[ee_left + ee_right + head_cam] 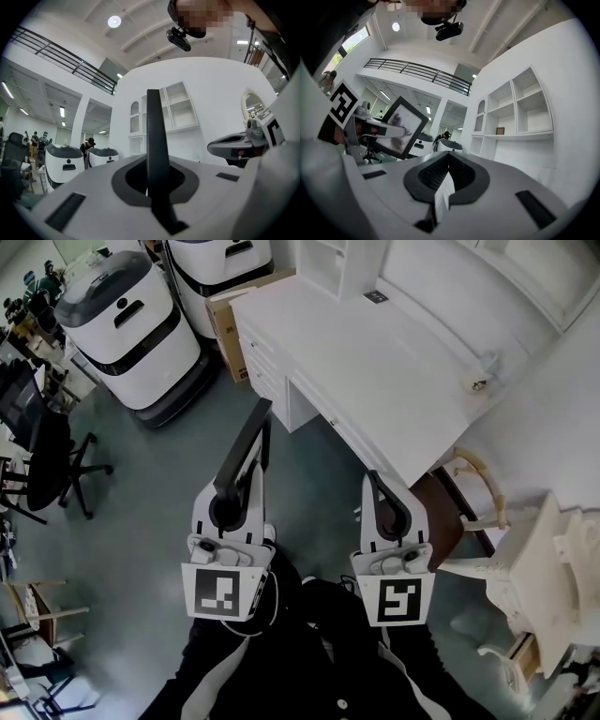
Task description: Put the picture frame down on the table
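Head view: white table (394,362), grey floor (141,484); left tool (236,495) grips frame (246,439); right tool (380,488) closed.

Black picture frame (242,451), white table (375,371), grey-green floor (141,474).

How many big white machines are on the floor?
2. One machine stands upper left in the head view; the second machine beside it, by the cardboard box. Others may be hidden.
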Demonstrator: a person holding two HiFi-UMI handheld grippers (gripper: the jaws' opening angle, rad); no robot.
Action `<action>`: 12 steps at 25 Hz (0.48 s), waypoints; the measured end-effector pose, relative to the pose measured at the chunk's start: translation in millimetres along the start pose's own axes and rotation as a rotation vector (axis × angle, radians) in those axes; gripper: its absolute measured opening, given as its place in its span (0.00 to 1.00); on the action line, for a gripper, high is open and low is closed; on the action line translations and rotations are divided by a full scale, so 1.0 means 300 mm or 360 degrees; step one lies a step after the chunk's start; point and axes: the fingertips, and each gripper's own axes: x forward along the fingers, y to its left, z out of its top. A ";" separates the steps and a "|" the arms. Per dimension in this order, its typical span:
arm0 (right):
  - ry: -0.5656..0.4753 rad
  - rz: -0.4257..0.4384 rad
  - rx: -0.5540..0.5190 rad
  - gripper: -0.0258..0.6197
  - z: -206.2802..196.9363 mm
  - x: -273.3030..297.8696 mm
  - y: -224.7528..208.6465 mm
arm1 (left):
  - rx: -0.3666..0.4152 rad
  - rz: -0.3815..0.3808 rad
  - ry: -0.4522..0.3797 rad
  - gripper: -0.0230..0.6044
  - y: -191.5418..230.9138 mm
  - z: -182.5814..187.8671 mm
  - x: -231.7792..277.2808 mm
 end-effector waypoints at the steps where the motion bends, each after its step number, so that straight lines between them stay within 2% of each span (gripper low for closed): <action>1: 0.0007 -0.0010 -0.0001 0.04 -0.001 0.026 -0.004 | -0.0006 -0.0011 0.0005 0.06 0.017 -0.003 0.024; 5: 0.0039 -0.0062 -0.0021 0.04 -0.009 0.138 -0.022 | 0.0005 -0.0062 0.0049 0.06 0.084 -0.017 0.114; 12: 0.0094 -0.0163 -0.0031 0.04 0.006 0.339 -0.012 | -0.0003 -0.0149 0.0049 0.06 0.252 -0.026 0.263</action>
